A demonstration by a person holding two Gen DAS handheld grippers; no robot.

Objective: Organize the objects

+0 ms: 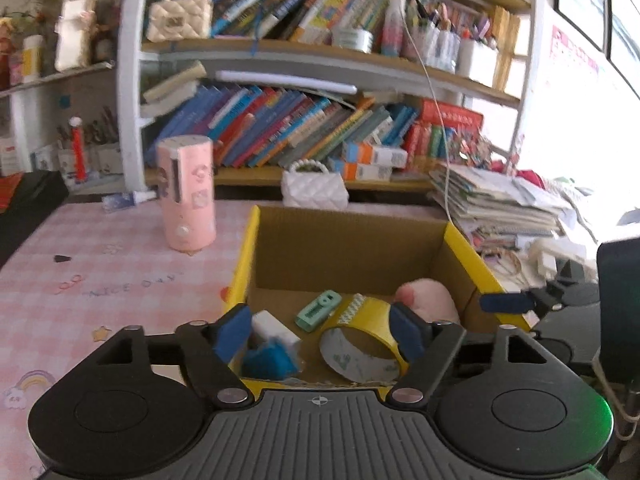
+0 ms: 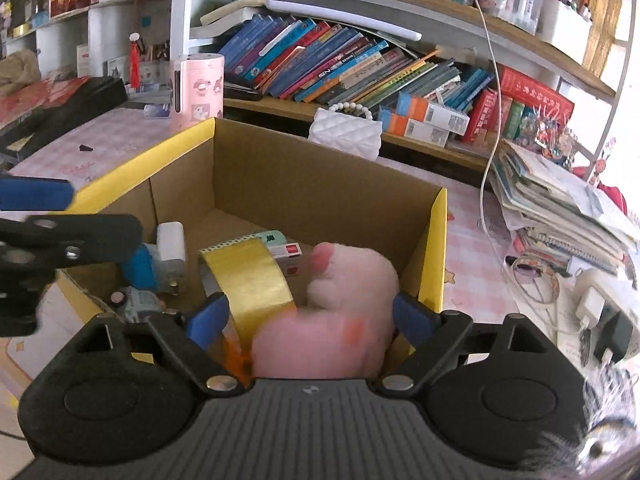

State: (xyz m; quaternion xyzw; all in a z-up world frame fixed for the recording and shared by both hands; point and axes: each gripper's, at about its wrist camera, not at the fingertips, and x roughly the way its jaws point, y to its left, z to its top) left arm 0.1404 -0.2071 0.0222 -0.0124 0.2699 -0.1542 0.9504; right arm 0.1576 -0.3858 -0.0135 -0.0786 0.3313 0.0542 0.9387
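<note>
A yellow-edged cardboard box [image 1: 256, 236] [image 2: 438, 248] stands on the pink checked table. In it lie a yellow tape roll [image 1: 362, 334] [image 2: 250, 276], a pink plush toy [image 1: 430, 298] [image 2: 344, 304], a green eraser-like piece [image 1: 318, 310], a white block [image 1: 272, 326] [image 2: 172, 242] and a blue fuzzy item [image 1: 266, 360]. My left gripper [image 1: 318, 334] is open over the box's near edge, with the tape roll between its fingers and untouched. My right gripper [image 2: 310, 320] is open, with the plush toy between its fingers.
A pink cylindrical holder [image 1: 186, 192] [image 2: 198, 86] stands on the table behind the box. A white quilted purse [image 1: 314, 188] [image 2: 346, 130] sits at the bookshelf foot. A paper stack [image 1: 500, 200] [image 2: 560, 204] lies at right. A charger and cables [image 2: 600, 320] lie beside it.
</note>
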